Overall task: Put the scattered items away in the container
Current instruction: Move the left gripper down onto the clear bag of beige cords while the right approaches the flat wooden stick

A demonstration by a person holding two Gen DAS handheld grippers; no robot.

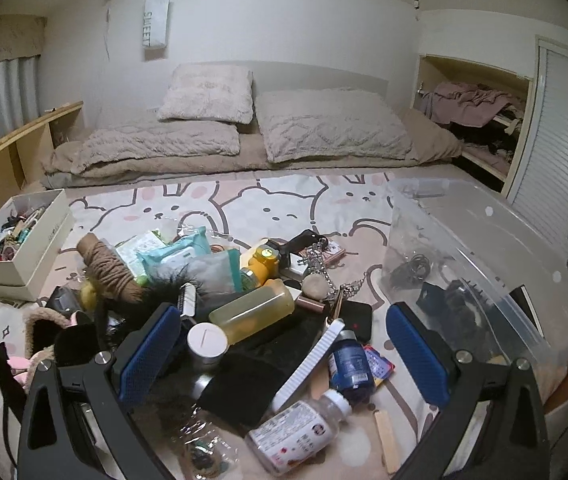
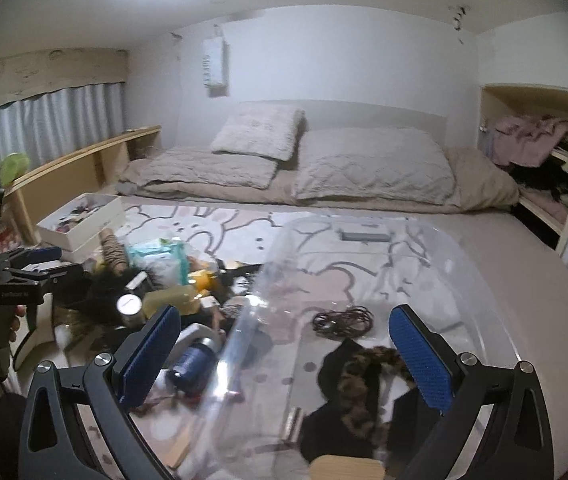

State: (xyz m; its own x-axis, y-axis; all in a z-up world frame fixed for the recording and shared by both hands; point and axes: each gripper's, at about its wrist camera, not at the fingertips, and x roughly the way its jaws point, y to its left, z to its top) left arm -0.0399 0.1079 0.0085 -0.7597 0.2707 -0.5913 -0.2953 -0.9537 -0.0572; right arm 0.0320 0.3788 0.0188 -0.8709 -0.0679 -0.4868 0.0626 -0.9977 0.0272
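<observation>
A pile of scattered items lies on the bed: a yellow-liquid bottle (image 1: 252, 309), a white-lidded jar (image 1: 206, 339), a dark blue bottle (image 1: 351, 366), a white pill bottle (image 1: 297, 430), a white comb (image 1: 309, 364), black cloth (image 1: 240, 384), rope (image 1: 108, 270). A clear plastic container (image 1: 479, 248) stands at the right; in the right wrist view it (image 2: 363, 232) holds black cords (image 2: 341, 320) and a leopard scrunchie (image 2: 363, 372). My left gripper (image 1: 284, 352) is open above the pile. My right gripper (image 2: 284, 356) is open over the container's left wall.
A white box (image 1: 16, 248) of small items sits at the left on the bed. Pillows (image 1: 331, 124) and a folded blanket lie at the back. A wooden shelf (image 1: 12, 148) runs along the left. A closet nook (image 1: 479, 108) is at the back right.
</observation>
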